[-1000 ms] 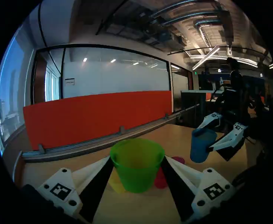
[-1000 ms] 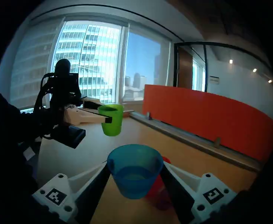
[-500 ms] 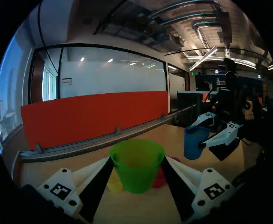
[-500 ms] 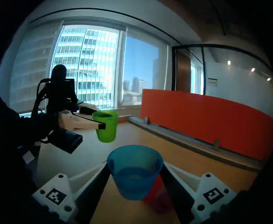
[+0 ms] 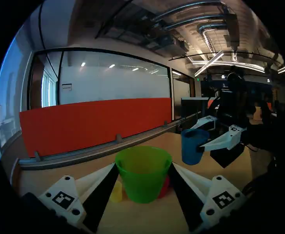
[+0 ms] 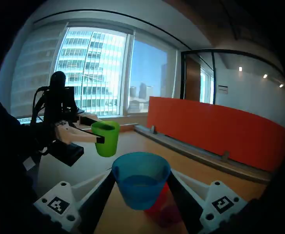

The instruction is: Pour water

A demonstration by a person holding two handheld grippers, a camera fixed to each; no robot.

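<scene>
The left gripper [image 5: 143, 171] was closed around a green cup [image 5: 143, 183], one finger pressed to each side of the cup just under its rim. The cup sat upright between the fingers, its open mouth facing up, and its inside looked empty from the left gripper view. Behind it, on the wooden table [image 5: 146, 218], a small yellow cup [image 5: 116, 192] peeked out at the green cup's left edge and a red cup [image 5: 165, 186] at its right edge.

The right gripper [image 6: 141, 174] was likewise clamped on a blue cup [image 6: 141, 191], a finger on each side. This cup was also upright, and water [image 6: 140, 181] lay in its lower part, well below the rim.

In the right gripper view the green cup hung above the table, up and to the left of the blue cup, gripped from the side, with a person's dark sleeve [image 6: 9, 148] behind the tool. The two cups were apart, not touching. In the left gripper view the blue cup was to the right of the green one and farther off, raised off the tabletop.

An orange panel [image 5: 91, 123] ran along the table's far edge. Tall windows [image 6: 91, 74] showed city buildings and blue sky.
</scene>
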